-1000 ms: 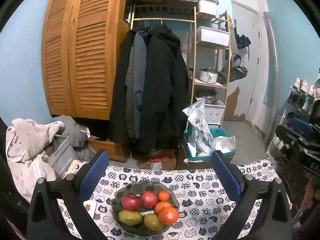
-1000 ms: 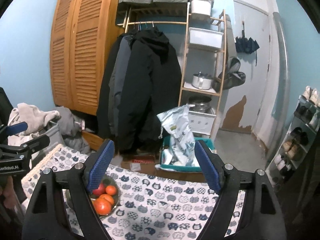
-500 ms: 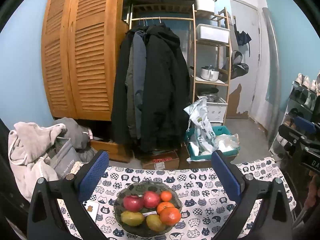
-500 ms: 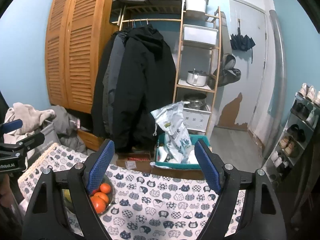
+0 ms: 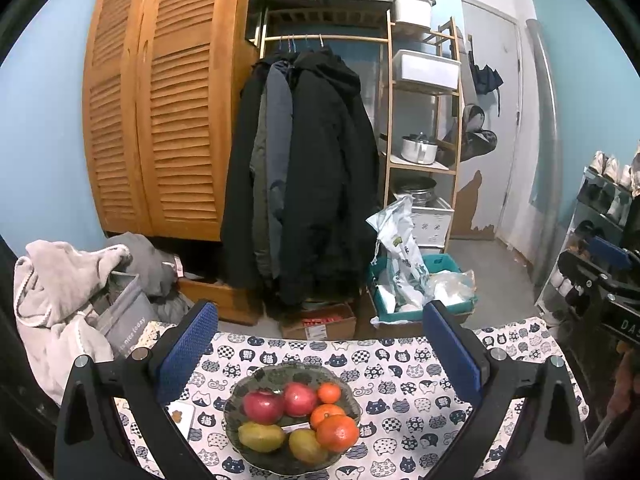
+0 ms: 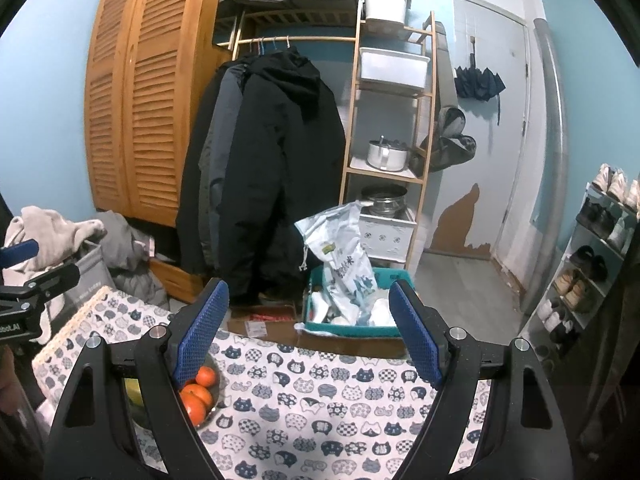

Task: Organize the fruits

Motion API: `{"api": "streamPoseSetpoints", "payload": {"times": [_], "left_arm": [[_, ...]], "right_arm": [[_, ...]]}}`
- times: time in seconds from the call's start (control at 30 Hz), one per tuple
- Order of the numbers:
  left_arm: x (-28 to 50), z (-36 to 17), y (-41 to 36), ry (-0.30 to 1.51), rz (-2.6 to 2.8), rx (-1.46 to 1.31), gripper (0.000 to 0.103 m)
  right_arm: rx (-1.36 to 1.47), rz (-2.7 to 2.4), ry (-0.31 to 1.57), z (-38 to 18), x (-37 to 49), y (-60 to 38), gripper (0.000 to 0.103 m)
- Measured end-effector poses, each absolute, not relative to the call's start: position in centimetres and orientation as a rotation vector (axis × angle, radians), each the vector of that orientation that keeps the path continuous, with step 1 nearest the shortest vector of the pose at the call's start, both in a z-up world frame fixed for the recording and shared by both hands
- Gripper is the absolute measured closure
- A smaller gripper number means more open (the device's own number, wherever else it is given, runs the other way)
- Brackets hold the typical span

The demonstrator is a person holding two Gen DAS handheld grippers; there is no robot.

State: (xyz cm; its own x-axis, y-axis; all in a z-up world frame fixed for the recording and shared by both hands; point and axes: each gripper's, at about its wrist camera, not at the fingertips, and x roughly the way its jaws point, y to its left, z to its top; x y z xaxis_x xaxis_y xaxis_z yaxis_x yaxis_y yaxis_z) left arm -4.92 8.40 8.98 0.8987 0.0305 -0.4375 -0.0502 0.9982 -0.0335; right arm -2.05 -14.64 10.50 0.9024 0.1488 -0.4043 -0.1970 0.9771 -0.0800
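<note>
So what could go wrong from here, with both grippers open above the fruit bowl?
1. The fruit is heaped in the bowl: the big orange sits near the rim, against a pear and a smaller orange. Lifting one may send a neighbour rolling onto the tablecloth.
2. The bowl lies nearer the left gripper. If the right gripper reaches across, the two could collide.
3. The bowl might slide on the cloth if a finger catches its rim.
</note>
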Motion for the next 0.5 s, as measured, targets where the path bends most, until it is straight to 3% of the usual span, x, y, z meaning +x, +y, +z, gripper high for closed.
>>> {"api": "streamPoseSetpoints", "payload": {"times": [0.5], "left_arm": [[-4.9,9.1,8.51,0.454,0.045,-0.046,0.0]], "right_arm": [[-0.12,0.179,0.409,10.55,-2.08,-14.46,0.022]]}}
